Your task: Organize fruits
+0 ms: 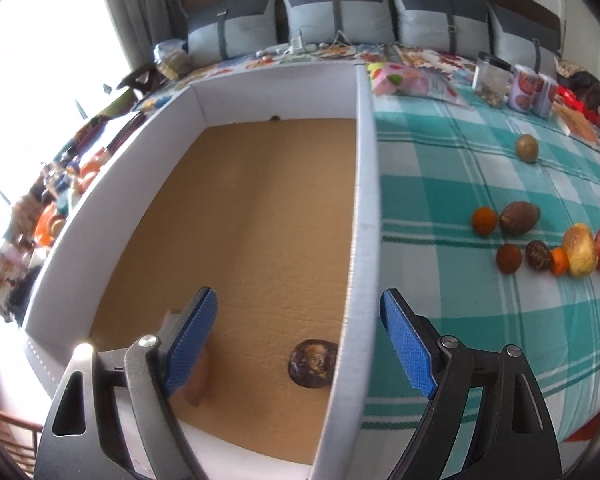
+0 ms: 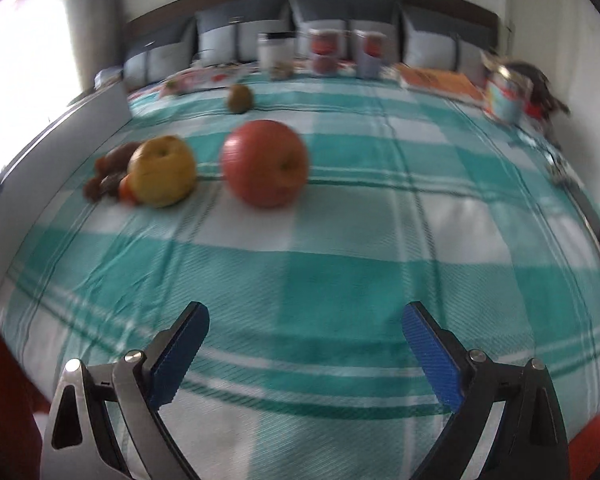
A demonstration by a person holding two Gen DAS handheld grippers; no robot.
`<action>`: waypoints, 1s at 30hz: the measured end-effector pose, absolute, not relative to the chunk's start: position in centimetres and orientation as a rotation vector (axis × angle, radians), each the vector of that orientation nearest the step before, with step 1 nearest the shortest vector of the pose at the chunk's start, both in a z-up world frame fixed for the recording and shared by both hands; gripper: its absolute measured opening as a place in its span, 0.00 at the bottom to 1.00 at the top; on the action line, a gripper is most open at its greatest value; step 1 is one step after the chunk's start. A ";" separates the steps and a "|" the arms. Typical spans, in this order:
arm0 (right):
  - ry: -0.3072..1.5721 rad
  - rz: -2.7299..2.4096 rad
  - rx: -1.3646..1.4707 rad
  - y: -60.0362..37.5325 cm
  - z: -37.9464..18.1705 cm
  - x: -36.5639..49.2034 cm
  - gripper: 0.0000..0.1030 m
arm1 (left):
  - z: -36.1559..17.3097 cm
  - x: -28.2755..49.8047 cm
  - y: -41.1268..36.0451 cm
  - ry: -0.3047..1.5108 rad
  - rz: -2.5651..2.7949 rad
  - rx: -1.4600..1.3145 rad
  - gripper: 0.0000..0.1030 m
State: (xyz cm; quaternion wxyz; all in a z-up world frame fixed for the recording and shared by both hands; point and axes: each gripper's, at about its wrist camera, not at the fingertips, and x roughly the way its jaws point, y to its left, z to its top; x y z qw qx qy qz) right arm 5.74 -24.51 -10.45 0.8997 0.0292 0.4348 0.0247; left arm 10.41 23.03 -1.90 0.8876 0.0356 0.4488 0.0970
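A white box point(image 1: 366, 184) with a brown floor stands on the green checked cloth point(image 1: 460, 184). Inside it lie a dark round fruit point(image 1: 312, 364) and a pale orange fruit point(image 1: 198, 376), the latter half hidden behind my left finger. My left gripper point(image 1: 298, 294) is open and empty, straddling the box's right wall. On the cloth lie a red apple point(image 2: 265, 163), a yellow apple point(image 2: 162, 171), a greenish-brown fruit point(image 2: 240, 98) and several small dark and orange fruits point(image 1: 509, 259). My right gripper point(image 2: 306, 312) hangs open and empty over bare cloth, short of the red apple.
Grey pillows point(image 1: 334, 12) line the headboard. A glass jar point(image 1: 492, 80), printed cups point(image 1: 526, 88) and snack packets point(image 1: 404, 78) stand along the far side of the cloth. Clutter lies left of the box point(image 1: 56, 208). The box wall point(image 2: 60, 140) rises left of the fruits.
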 end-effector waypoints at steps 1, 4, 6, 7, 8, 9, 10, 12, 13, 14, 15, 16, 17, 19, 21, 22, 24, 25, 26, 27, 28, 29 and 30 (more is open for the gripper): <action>0.908 0.046 0.068 -25.0 -10.7 5.9 0.94 | -1.8 10.3 23.1 0.933 0.202 0.072 0.83; 0.922 0.031 0.081 -25.7 -11.3 5.8 0.94 | -0.5 9.4 22.7 0.864 0.234 0.057 0.83; 0.922 0.026 0.086 -25.9 -11.5 5.8 0.94 | 1.8 7.8 21.2 0.735 0.275 0.074 0.83; 0.920 0.024 0.087 -25.9 -11.6 5.8 0.94 | 3.0 6.8 20.1 0.667 0.272 0.078 0.83; 0.920 0.023 0.087 -25.8 -11.5 5.8 0.94 | 3.8 5.9 19.0 0.615 0.265 0.078 0.84; 0.919 0.027 0.087 -25.6 -11.5 5.7 0.94 | 4.4 5.2 18.0 0.578 0.254 0.073 0.87; 0.918 0.032 0.084 -25.4 -11.4 5.7 0.94 | 4.8 4.4 16.9 0.546 0.232 0.058 0.92; 0.914 0.047 0.076 -24.8 -11.3 5.5 0.94 | 4.7 3.3 14.5 0.520 0.141 -0.005 0.93; 0.910 0.059 0.069 -24.5 -11.4 5.6 0.94 | 4.2 3.0 13.5 0.530 0.093 -0.035 0.93; 0.907 0.074 0.058 -24.0 -11.3 5.5 0.94 | 3.3 2.8 12.3 0.556 0.042 -0.067 0.93; 0.905 0.083 0.049 -23.6 -11.4 5.4 0.94 | 2.0 3.0 10.9 0.597 -0.003 -0.092 0.93; 0.904 0.089 0.039 -23.2 -11.4 5.4 0.96 | 0.8 3.2 9.9 0.635 -0.036 -0.104 0.93; 0.905 0.097 0.025 -22.8 -11.5 5.3 0.97 | -0.8 3.4 8.8 0.690 -0.070 -0.114 0.93; 0.906 0.102 0.006 -22.4 -11.8 5.2 0.98 | -4.2 4.2 6.8 0.786 -0.128 -0.111 0.93; 0.909 0.105 -0.018 -22.1 -12.1 5.1 0.99 | -7.0 4.7 5.1 0.847 -0.148 -0.085 0.93; 0.907 0.105 -0.028 -22.1 -12.2 5.1 1.00 | -8.2 4.7 4.6 0.874 -0.150 -0.067 0.93; 0.899 0.108 -0.045 -21.9 -12.4 5.0 1.00 | -10.1 5.1 3.9 0.915 -0.147 -0.021 0.93; 0.896 0.109 -0.046 -21.9 -12.4 5.1 1.00 | -10.8 5.1 3.9 0.928 -0.141 0.002 0.92; 0.892 0.109 -0.045 -21.9 -12.4 5.1 1.00 | -10.9 4.6 3.7 0.883 -0.136 0.053 0.93; 0.884 0.110 -0.044 -21.9 -12.5 5.1 1.00 | -11.1 4.6 3.3 0.880 -0.139 0.069 0.93; 0.874 0.111 -0.044 -21.9 -12.6 5.0 1.00 | -11.0 4.9 3.2 0.876 -0.140 0.071 0.93; 0.858 0.111 -0.044 -21.9 -12.7 5.0 1.00 | -11.1 4.8 3.2 0.876 -0.141 0.067 0.94; 0.849 0.111 -0.044 -21.9 -12.7 5.0 1.00 | -11.1 4.8 3.1 0.877 -0.136 0.072 0.94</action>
